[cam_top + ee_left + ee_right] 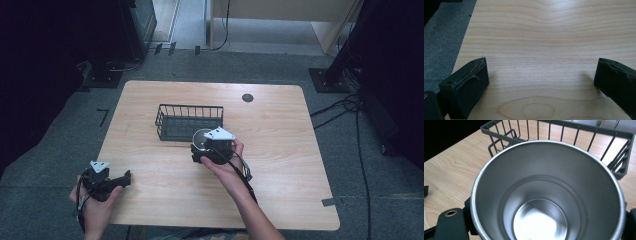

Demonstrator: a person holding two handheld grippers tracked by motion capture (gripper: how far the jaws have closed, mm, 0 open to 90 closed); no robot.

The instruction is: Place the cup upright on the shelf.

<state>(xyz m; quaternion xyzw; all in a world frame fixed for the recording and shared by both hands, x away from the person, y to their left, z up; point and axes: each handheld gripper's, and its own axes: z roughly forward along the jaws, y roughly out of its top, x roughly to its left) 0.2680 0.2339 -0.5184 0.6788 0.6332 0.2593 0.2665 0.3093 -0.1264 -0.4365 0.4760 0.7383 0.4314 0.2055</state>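
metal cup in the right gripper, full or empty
Empty: the right gripper view looks straight into the metal cup, showing bare shiny walls and bottom, nothing inside.

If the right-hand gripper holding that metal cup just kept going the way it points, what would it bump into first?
Most likely the wire basket. The right gripper holds the metal cup just short of its near wall, though the exact gap is hard to judge.

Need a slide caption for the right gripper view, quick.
Right claw shut on an empty steel cup, wire basket just behind it on the wooden table.
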